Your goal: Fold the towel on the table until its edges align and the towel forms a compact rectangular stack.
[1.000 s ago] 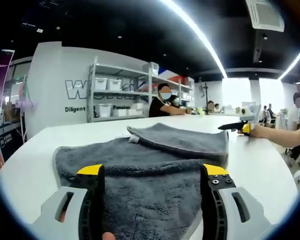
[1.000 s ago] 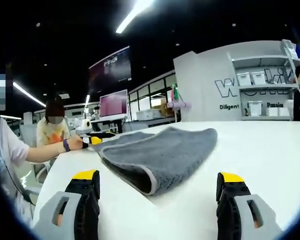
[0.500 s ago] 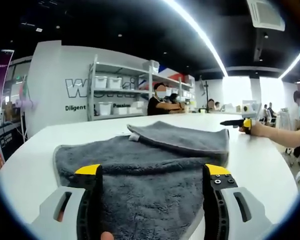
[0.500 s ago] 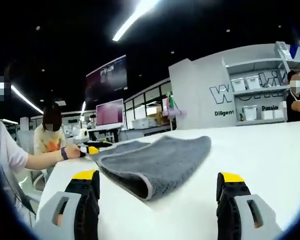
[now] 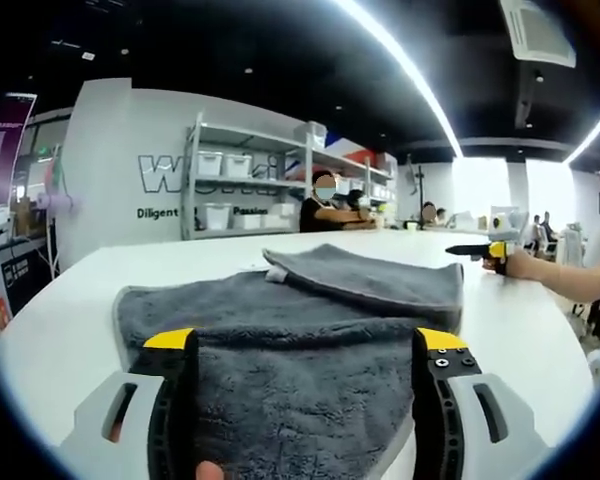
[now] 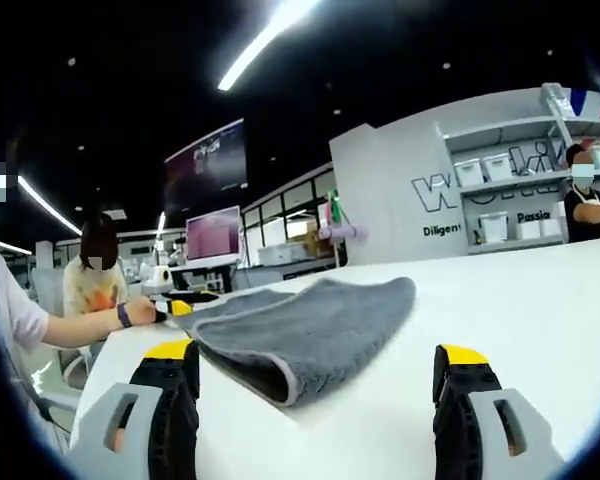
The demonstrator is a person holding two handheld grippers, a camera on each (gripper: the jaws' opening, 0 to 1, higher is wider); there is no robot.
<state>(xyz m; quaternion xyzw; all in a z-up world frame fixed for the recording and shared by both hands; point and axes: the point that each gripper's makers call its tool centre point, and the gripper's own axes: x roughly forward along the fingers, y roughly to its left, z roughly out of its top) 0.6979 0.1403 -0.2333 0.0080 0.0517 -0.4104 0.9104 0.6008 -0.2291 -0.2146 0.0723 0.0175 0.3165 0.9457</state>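
In the left gripper view, the grey towel (image 5: 300,340) lies on the white tabletop (image 5: 70,310), running straight ahead from the left tongs (image 5: 305,345). Its near edge passes between the wide-open jaws, which grip nothing, and a folded flap covers the far right part. These tongs sit low and level, and are clearly the nearer pair.

In the right gripper view, the towel (image 6: 305,325) lies ahead and to the left, its folded edge facing the right tongs (image 6: 320,355). Bare tabletop (image 6: 500,300) separates them. These jaws also stand wide apart and empty, hovering low.
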